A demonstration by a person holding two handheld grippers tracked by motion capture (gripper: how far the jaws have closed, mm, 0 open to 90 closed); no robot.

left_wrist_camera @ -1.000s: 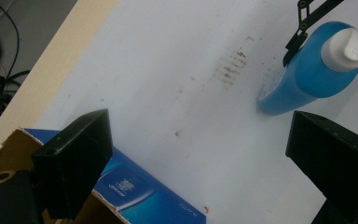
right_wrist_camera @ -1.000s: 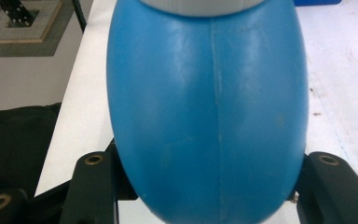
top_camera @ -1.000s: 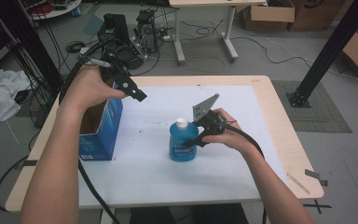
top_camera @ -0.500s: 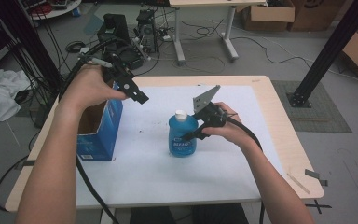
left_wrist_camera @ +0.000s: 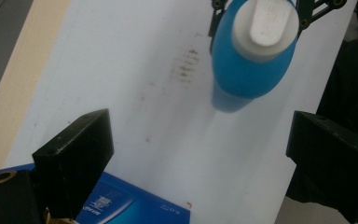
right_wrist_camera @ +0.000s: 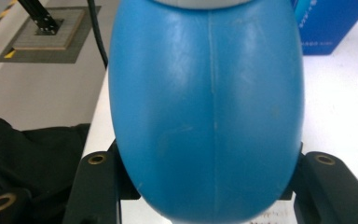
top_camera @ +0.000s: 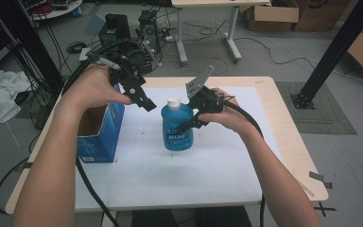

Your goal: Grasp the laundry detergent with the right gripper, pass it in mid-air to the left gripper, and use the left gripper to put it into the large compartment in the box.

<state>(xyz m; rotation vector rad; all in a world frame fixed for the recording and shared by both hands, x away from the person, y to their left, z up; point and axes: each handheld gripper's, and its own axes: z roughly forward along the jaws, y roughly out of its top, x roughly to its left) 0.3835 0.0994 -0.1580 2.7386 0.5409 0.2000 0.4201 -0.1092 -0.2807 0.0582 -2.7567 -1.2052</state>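
Observation:
A blue bottle (top_camera: 177, 126) with a white cap hangs a little above the white mat (top_camera: 194, 179), its shadow under it. My right gripper (top_camera: 189, 124) is shut on the bottle's body from the right; in the right gripper view the blue bottle (right_wrist_camera: 205, 107) bulges between both jaws of my right gripper (right_wrist_camera: 205, 186). My left gripper (top_camera: 141, 96) hovers open above and to the left, near the open blue box (top_camera: 99, 135). The left gripper view looks down on the capped blue bottle (left_wrist_camera: 249, 56) beyond my left gripper (left_wrist_camera: 200, 158), whose jaws stand wide apart with nothing between them.
The blue box (left_wrist_camera: 121, 207) stands at the mat's left edge. A black cable trails from each gripper over the wooden table (top_camera: 290, 142). Cables, equipment and cardboard boxes lie on the floor beyond the table.
My right gripper has lifted the blue bottle off the mat and carried it slightly left, toward the left gripper. The left gripper has barely shifted.

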